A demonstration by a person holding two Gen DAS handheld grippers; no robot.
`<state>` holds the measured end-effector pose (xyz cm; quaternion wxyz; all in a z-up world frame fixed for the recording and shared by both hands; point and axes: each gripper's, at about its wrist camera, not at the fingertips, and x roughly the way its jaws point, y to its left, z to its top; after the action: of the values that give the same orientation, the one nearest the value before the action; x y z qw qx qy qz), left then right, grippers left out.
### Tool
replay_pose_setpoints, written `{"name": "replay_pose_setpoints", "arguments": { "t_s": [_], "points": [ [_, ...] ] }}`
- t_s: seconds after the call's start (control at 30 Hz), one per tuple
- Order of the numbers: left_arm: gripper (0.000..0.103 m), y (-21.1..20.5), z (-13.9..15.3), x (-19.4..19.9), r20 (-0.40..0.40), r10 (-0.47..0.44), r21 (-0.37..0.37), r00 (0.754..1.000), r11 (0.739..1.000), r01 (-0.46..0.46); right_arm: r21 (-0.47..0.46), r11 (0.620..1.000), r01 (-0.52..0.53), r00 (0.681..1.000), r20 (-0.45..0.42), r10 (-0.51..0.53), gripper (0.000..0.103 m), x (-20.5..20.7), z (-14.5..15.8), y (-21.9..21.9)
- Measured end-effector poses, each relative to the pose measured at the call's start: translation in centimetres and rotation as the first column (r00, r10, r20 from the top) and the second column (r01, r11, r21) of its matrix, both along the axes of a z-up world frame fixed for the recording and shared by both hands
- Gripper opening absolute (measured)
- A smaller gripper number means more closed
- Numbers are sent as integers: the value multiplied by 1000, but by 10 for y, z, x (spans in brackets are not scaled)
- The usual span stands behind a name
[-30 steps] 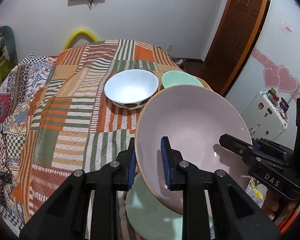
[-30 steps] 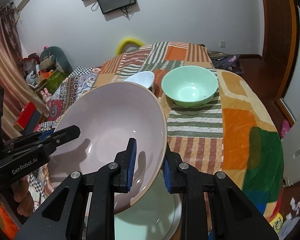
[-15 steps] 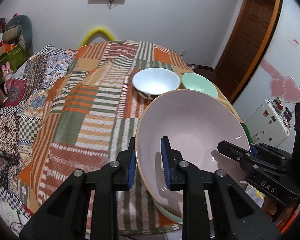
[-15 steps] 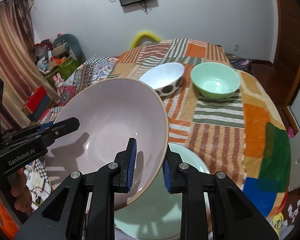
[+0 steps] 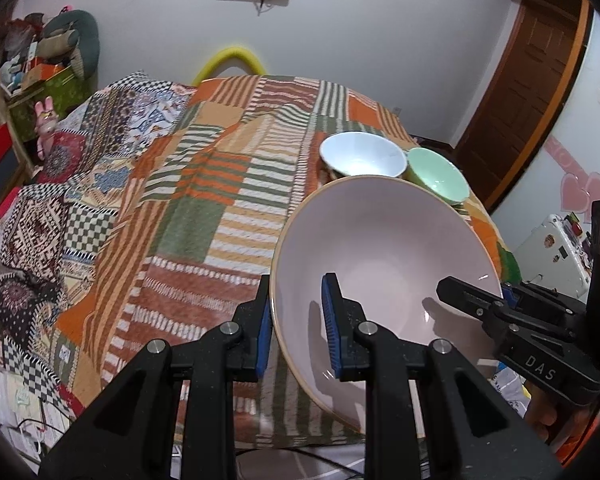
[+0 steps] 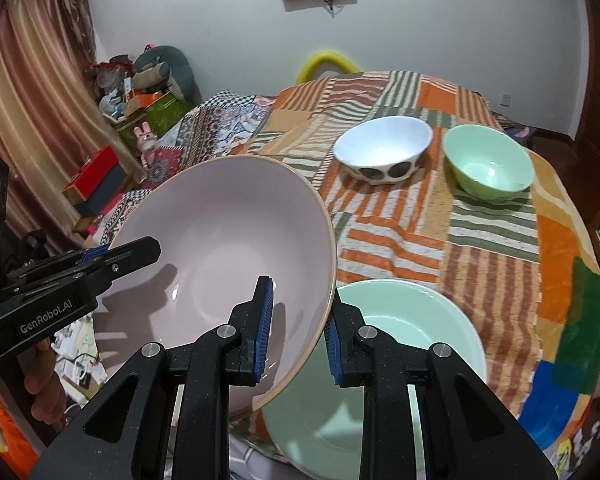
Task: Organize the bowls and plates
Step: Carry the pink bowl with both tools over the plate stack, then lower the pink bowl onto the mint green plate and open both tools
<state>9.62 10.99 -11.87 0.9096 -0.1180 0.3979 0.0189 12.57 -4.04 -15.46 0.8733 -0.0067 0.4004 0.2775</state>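
Observation:
A big pale pink bowl (image 5: 384,256) (image 6: 220,248) hangs tilted above the near edge of the cloth-covered table (image 5: 220,216), held from both sides. My left gripper (image 5: 296,328) is shut on its left rim. My right gripper (image 6: 298,320) is shut on the opposite rim. Each gripper shows in the other's view, the right gripper (image 5: 500,298) and the left gripper (image 6: 100,258). A large mint-green plate (image 6: 400,332) lies on the table just right of the pink bowl. Farther back stand a white bowl with dark spots (image 6: 384,148) (image 5: 362,156) and a small green bowl (image 6: 488,164) (image 5: 440,176).
The patchwork cloth (image 6: 480,248) covers a round table. A second patterned cloth (image 5: 40,220) drapes lower at the left. Boxes and soft toys (image 6: 140,92) are piled by the curtain. A wooden door (image 5: 532,92) and a white cabinet (image 5: 556,248) stand at the right.
Both grippers have carried the pink bowl leftward, off the mint-green plate, which now lies to its right. The two small bowls have shifted right in both views.

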Motion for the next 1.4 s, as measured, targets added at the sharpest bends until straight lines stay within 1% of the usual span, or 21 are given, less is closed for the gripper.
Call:
{"name": "replay_pose_setpoints", "arguments": {
  "t_s": [0.33,0.67,1.2,1.3,1.4],
  "points": [
    [23,29,-26,-9,-62,62,-12,996,998,-63,-30,997,-67,997,-40,66,22,1,-19,32],
    [23,46,-57,-8,-145,93,-18,985,995,-97,-57,993,-105,990,-96,99,22,5,-38,54],
    [23,58,-103,-1,-262,106,-52,959,991,-124,-94,986,-141,970,-210,119,22,20,-77,69],
    [23,58,-112,1,-285,105,-47,953,991,-124,-102,984,-144,967,-224,119,22,22,-83,70],
    [23,59,-114,1,-284,106,-44,953,991,-123,-106,983,-150,968,-216,124,22,20,-83,71]
  ]
}}
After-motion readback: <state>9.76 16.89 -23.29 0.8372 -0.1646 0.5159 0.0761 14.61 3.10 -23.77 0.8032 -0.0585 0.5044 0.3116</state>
